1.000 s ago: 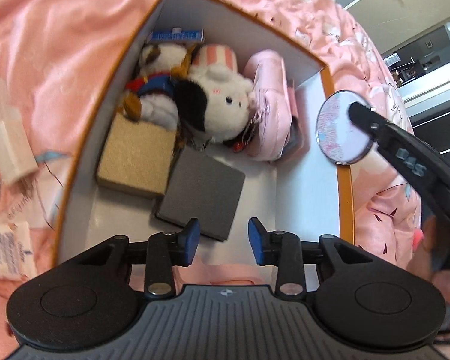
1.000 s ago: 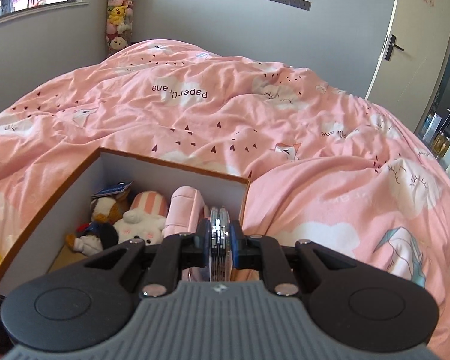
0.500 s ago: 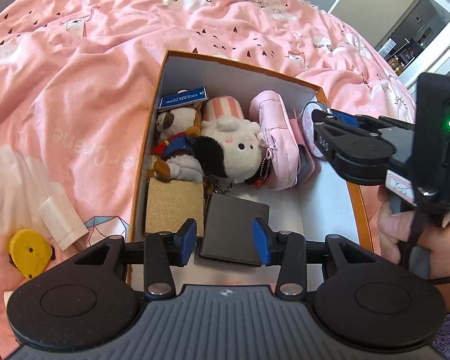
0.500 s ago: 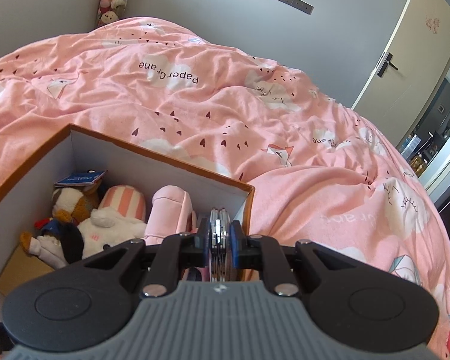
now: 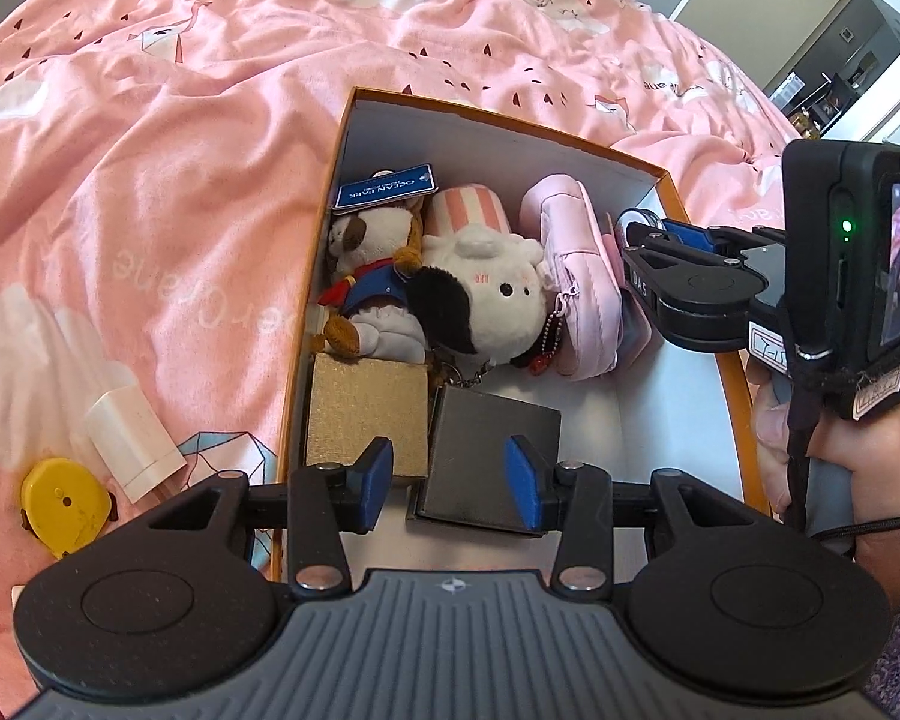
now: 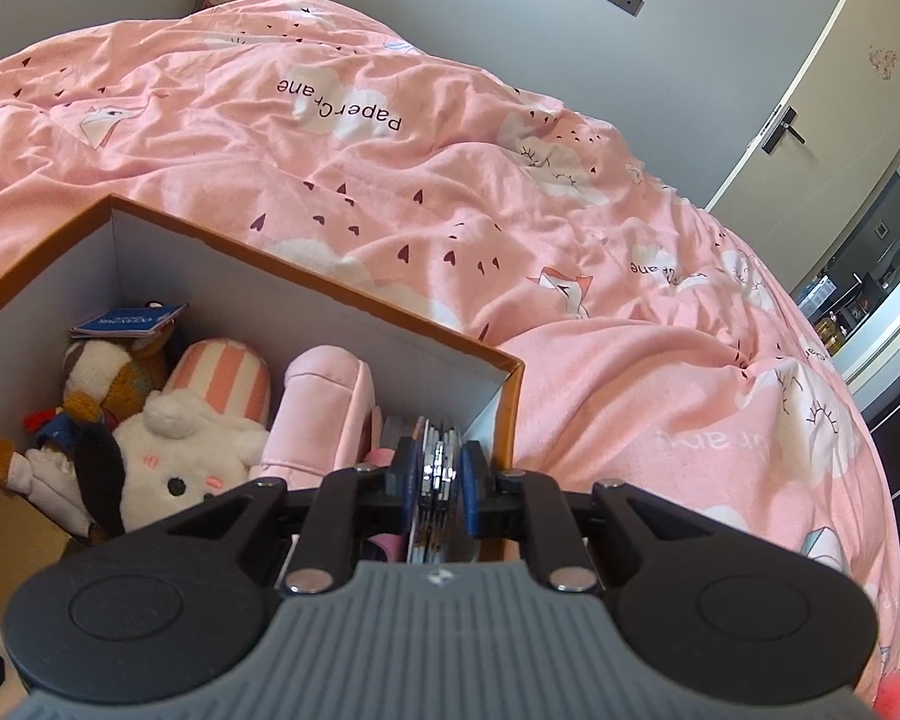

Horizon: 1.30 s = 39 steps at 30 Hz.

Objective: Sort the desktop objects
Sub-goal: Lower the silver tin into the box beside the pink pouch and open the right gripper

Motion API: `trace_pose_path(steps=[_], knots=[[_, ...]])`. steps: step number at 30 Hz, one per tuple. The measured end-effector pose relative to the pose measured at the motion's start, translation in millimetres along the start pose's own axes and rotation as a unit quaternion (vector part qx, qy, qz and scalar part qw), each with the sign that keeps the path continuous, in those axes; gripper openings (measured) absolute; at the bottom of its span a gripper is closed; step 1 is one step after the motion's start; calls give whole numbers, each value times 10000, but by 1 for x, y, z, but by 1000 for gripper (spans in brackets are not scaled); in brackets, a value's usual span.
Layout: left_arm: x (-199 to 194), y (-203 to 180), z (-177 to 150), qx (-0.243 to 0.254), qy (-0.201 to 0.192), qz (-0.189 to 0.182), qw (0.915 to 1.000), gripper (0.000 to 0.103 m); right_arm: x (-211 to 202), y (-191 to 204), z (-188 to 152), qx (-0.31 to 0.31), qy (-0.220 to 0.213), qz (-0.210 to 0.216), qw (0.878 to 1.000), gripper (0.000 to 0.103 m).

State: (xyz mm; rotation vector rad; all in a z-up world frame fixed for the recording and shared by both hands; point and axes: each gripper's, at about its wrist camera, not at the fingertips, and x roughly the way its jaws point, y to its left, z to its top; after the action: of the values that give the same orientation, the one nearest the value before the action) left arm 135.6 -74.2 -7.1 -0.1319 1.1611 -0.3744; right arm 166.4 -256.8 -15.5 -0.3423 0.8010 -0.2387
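**Round mirror lowered into the box**

On a pink duvet [image 6: 510, 192] printed "Paper Crane", an orange-rimmed box [image 5: 510, 120] holds plush toys (one tagged "OCEAN PARK" [image 5: 385, 186]). Right gripper [image 6: 438, 474] clamps the round mirror [image 6: 435, 468] edge-on beside a pink pouch [image 5: 576, 276]. Left gripper [image 5: 450, 474] hangs open, empty. Grey walls, cream door [image 6: 810, 108].

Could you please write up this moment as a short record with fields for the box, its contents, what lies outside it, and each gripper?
container: open orange-rimmed box on the pink bedspread
inside: two plush toys, pink pouch, gold box, dark square box
outside, on the bedspread: yellow tape measure, white block
right gripper: shut on a round mirror, held edge-on inside the box's far right corner beside the pouch
left gripper: open, empty, over the box's near end
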Motion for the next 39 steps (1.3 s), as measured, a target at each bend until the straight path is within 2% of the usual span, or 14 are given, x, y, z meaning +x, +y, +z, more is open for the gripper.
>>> trace_pose_path(steps=[2, 7, 13, 17, 21, 25, 27, 31, 34, 35, 36, 37, 38, 39], knots=[[0, 0, -1, 2, 3, 2, 10000, 48, -1, 0, 0, -50, -6, 28, 10000, 18], [-1, -1, -2, 2, 5, 7, 10000, 48, -9, 2, -3, -118, -80, 60, 9999, 31], [-4, -2, -5, 23, -42, 9, 10000, 48, -34, -3, -11, -90, -215, 184, 9996, 33], [-6, 1, -7, -23, -65, -5, 10000, 49, -54, -5, -26, -254, -242, 335, 9988, 30], [-6, 2, -7, -34, -27, -58, 10000, 49, -62, -6, -36, -495, -232, 377, 9978, 23], [-7, 2, -8, -16, -31, -84, 10000, 49, -56, 5, -40, -953, 98, 591, 9936, 20], [-9, 2, -9, -26, -57, -85, 9999, 49, -52, 15, -44, -1276, 302, 618, 9894, 11], [-10, 5, -8, -60, -70, -86, 9999, 49, -38, 31, -52, -1715, 625, 542, 9817, 8], [-9, 6, -7, -65, -49, -77, 9999, 49, -27, 35, -52, -1884, 691, 281, 9793, 10], [-9, 6, -7, -71, -41, -81, 9999, 49, -24, 37, -50, -1958, 741, 245, 9775, 18], [-8, 7, -7, -77, -33, -91, 9999, 49, -23, 38, -49, -1980, 755, 256, 9769, 38], [-8, 7, -6, -82, -24, -101, 9999, 49, -22, 39, -46, -1958, 731, 293, 9775, 48], [-7, 8, -6, -87, -18, -106, 9999, 49, -23, 40, -44, -1931, 699, 379, 9780, 55], [-7, 8, -6, -88, -16, -108, 9999, 49, -22, 41, -41, -1905, 692, 469, 9781, 55]])
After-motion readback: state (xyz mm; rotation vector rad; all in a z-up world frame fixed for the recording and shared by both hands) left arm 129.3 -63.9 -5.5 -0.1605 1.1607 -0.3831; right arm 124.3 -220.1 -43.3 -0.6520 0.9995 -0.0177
